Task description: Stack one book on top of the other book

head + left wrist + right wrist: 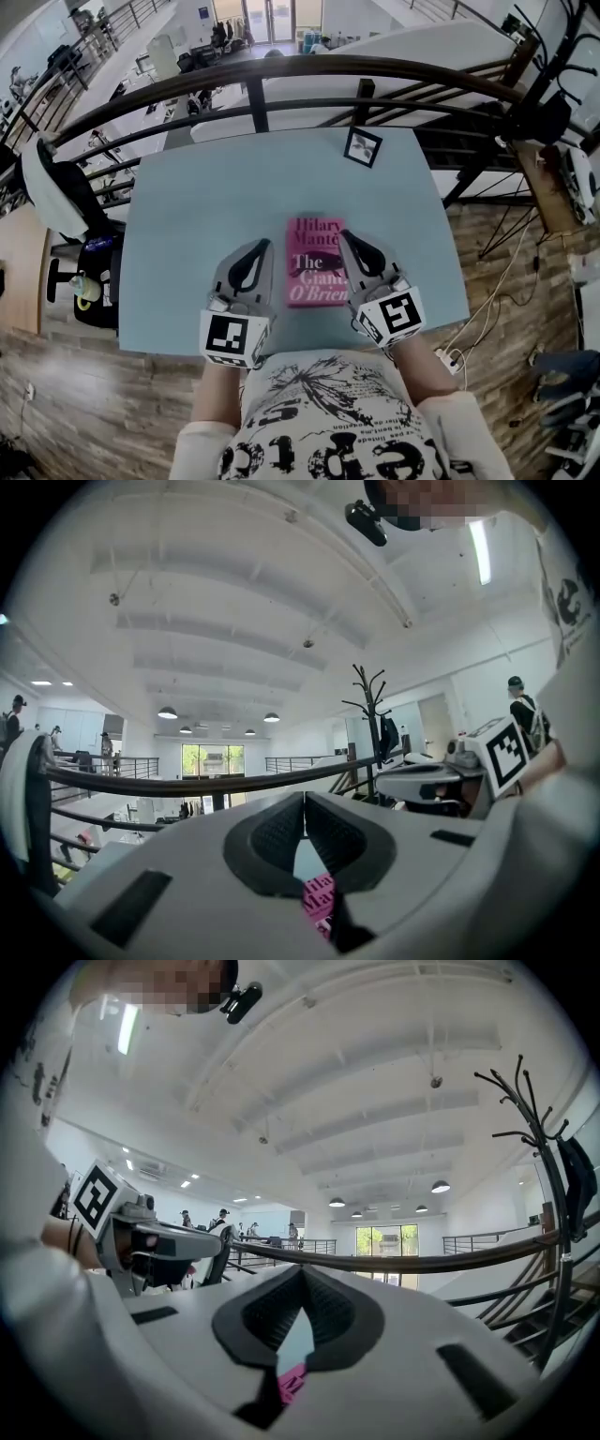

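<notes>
Head view alone gives the layout: the left gripper (262,243) and right gripper (346,233), both with jaws pressed together on nothing, flank the pink paperback book (314,262) lying flat on the pale blue table (187,244). Each gripper view catches only a pink sliver of it below the closed jaws. Whether anything lies under it cannot be told.

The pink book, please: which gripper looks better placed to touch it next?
Probably the right: the right gripper overlaps the book at its right edge in the head view, while the left gripper stands beside it with a strip of table between. Both are shut and empty.
</notes>
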`<state>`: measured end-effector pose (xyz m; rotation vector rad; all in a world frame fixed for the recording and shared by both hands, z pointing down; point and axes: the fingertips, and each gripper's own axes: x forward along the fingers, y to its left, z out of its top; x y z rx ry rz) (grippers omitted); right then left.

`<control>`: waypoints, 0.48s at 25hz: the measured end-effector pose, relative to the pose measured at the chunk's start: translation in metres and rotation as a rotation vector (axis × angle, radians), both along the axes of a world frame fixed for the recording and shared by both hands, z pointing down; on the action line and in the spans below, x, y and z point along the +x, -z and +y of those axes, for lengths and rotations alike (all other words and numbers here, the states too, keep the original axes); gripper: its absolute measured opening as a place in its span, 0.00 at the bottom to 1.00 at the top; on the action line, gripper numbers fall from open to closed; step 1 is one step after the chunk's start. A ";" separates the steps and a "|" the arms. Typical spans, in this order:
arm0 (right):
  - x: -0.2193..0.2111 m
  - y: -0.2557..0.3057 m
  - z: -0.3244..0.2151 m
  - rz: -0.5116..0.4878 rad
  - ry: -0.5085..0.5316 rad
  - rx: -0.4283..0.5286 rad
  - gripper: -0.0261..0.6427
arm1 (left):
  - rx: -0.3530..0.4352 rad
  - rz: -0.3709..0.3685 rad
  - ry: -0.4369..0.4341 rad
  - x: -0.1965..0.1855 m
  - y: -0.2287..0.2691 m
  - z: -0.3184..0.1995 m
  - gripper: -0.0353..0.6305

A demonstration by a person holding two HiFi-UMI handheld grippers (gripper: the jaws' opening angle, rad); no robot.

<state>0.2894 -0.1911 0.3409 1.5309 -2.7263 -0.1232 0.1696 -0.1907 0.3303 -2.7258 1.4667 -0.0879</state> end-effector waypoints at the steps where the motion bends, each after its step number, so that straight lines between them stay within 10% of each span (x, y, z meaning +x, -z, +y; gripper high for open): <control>1: 0.001 0.000 0.000 0.000 -0.003 -0.001 0.03 | -0.008 0.008 0.001 0.000 0.000 0.000 0.07; 12: 0.010 -0.012 -0.003 0.029 -0.036 -0.004 0.03 | -0.036 0.009 0.007 0.003 -0.013 -0.004 0.07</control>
